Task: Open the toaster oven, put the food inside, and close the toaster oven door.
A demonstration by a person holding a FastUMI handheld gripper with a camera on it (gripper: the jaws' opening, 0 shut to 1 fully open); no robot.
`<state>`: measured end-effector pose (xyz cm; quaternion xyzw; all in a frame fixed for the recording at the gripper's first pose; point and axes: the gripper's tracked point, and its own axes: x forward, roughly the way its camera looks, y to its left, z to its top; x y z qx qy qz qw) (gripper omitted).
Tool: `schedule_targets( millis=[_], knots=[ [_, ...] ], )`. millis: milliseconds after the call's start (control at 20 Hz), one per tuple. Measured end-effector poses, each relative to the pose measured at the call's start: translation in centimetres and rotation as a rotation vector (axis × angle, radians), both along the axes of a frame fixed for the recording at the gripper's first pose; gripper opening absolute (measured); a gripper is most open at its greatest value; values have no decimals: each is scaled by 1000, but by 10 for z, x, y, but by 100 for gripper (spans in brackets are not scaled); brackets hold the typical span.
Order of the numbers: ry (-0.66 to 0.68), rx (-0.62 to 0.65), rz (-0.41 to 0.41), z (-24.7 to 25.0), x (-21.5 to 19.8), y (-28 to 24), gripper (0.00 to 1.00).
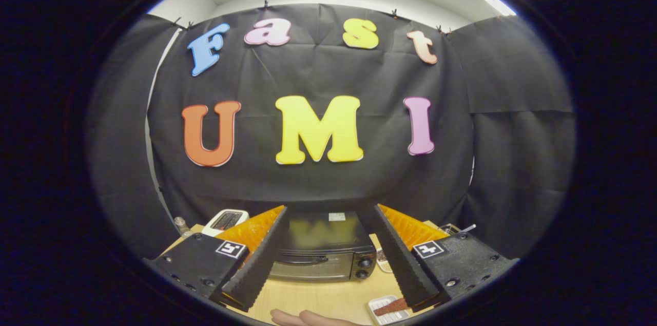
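Claw (328, 251): fingers spread wide, nothing between the pads, held high and clear of every object.

Toaster oven (321, 249): framed in the gap between the fingers, lower centre of the frame, beyond the fingertips. Door shut; handle (303, 259) running across the upper edge of the door; two knobs (364, 268) stacked at the door's right end.

Food: brown strip on a small white tray (388, 309), bottom of the frame, just inside the right finger, nearer than the oven. A second small dish (382, 259) partly hidden behind the right finger, beside the oven. A person's hand (303, 319) resting on the table at the bottom centre.

Judged stage: approach to the door; no step of the task done yet.

Hazards from here:
- Fingers descending off the handle line: contact with the knobs instead, altered setting, door left shut.
- Pull on the handle without restraint: light oven sliding forward on the smooth top.
- Low pass toward the oven: tray clipped, food displaced.
- Resting hand inside the working path: contact possible.

Surface: pale wooden table (318, 298), smooth. A white appliance (225, 221) in the lower left, behind the left finger.

Room: black cloth wall behind the oven, white ceiling along the top of the frame, a ceiling light at upper right.
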<state>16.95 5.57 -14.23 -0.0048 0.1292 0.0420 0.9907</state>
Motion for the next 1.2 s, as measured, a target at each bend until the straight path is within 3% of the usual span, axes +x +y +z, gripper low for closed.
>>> schedule_targets(
  millis=[300, 500, 700, 950, 1200],
  knots=[
    [230, -4, 49, -105, 55, 39, 100],
    [282, -82, 92, -140, 74, 57, 100],
    [328, -121, 85, -163, 80, 57, 100],
    [343, -49, 81, -170, 78, 58, 100],
    [325, -64, 74, -171, 55, 55, 100]
  ],
)
